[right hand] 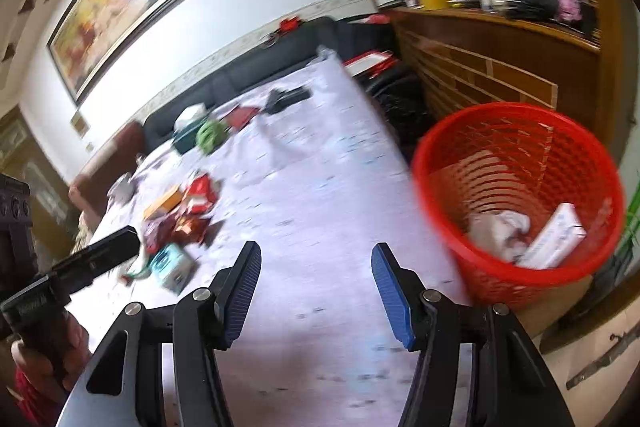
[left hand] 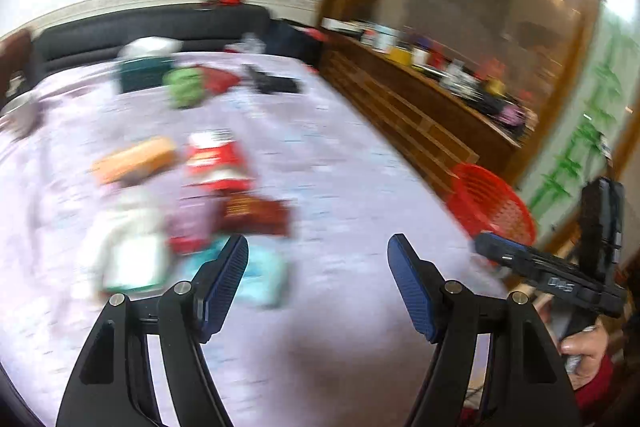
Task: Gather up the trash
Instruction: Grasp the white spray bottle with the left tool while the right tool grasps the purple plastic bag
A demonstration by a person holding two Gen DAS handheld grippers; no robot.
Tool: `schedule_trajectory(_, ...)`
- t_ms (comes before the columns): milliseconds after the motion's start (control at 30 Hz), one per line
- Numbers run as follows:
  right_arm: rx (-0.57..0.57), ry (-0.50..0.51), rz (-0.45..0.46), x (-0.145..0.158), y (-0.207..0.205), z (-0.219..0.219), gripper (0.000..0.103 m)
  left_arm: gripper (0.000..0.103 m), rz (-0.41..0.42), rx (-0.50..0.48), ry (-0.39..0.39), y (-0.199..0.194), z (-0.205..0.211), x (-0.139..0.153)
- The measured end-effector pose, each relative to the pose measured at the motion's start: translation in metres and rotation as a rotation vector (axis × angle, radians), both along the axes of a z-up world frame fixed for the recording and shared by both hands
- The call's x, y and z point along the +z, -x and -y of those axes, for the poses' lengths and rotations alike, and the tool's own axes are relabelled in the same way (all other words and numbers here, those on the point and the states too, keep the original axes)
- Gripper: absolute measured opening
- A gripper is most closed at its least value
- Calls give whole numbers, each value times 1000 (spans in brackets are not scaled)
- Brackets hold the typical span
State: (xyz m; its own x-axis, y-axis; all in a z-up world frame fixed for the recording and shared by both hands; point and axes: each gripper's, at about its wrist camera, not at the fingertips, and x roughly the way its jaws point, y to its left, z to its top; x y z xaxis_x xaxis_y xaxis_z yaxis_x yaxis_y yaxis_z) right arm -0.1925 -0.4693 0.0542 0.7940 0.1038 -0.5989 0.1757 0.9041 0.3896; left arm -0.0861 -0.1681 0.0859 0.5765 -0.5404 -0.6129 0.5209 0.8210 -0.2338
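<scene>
Hovering over the table (left hand: 340, 187), we kept both the left gripper (left hand: 318, 279) and the right gripper (right hand: 316, 287) spread and empty. Wrappers (left hand: 216, 163) lay heaped at its left, well apart from the red basket (right hand: 520, 267); light, crinkly, probably best pinched at an edge.

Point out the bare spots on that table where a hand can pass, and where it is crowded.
Bare cloth lies between the wrapper pile and the table edge beside the red basket, running forward under both open grippers, left and right. Crowded: that pile, and the far end around the green thing.
</scene>
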Motion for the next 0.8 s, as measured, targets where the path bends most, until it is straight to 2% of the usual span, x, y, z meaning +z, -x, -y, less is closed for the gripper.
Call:
schedule_trajectory(100,51,9,-15,-3,-12,-22,62,71,-19,134,10,-16,-56,-8)
schedule_trajectory(167,89,26,-25,-4,-18,-39,62,71,-67,224,13,-32,-89,-18)
schedule_trajectory(233,113,42,-31,-5,-23,-52,62,66,-105,263,28,-44,-110,-27)
schedule_trajectory(267,121,47,-32,-5,-25,-57,62,58,-131,280,28,-53,-119,-33)
schedule_trajectory(300,129,52,-35,-6,-27,-61,62,52,-151,284,21,-59,-122,-38)
schedule_trajectory(400,152,53,-41,-7,-34,-75,62,45,-185,273,12,-74,-122,-51)
schedule_trajectory(467,170,57,-46,-8,-38,-84,62,37,-191,292,-25,-83,-117,-58)
schedule_trajectory(567,190,69,-51,-8,-40,-94,62,29,-224,309,-29,-90,-118,-68)
schedule_trajectory(667,201,83,-54,-6,-39,-101,62,29,-244,306,-20,-94,-120,-75)
schedule_trajectory(800,214,94,-60,-2,-42,-108,62,29,-222,302,-29,-89,-118,-72)
